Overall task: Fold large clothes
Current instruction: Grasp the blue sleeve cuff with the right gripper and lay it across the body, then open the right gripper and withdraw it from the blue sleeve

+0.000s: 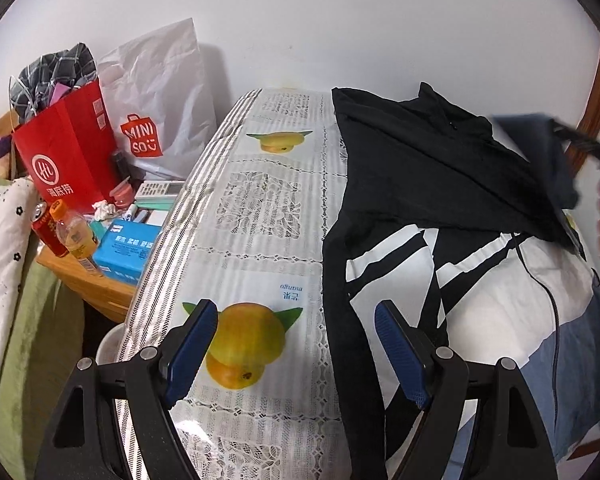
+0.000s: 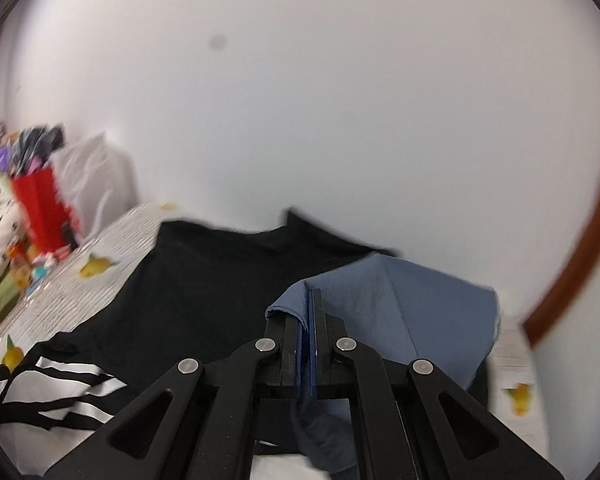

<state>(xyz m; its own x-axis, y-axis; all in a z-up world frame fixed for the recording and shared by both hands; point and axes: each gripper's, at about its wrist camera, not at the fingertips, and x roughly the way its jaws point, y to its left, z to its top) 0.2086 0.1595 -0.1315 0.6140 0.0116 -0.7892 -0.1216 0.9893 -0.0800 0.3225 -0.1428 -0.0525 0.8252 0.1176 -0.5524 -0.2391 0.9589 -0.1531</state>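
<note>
Pinching blue garment edge (image 2: 384, 300), right claw (image 2: 310, 300) clamped; left claw (image 1: 296, 344) wide, holding nothing, over tablecloth (image 1: 260, 208).

Motion blur smears the red bag (image 2: 40, 210) and nightstand clutter (image 2: 28, 268).

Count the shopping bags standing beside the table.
2. The red bag stuffed with cloth stands at the left; the white bag leans against the wall right behind it. Others may be hidden behind them.

One garment (image 1: 440, 208), two tools, left (image 1: 296, 356) and right (image 2: 308, 320), two bags, red (image 1: 66, 152) and white (image 1: 160, 92), one blue box (image 1: 126, 250), one bottle (image 1: 74, 234), one can (image 1: 46, 228)
</note>
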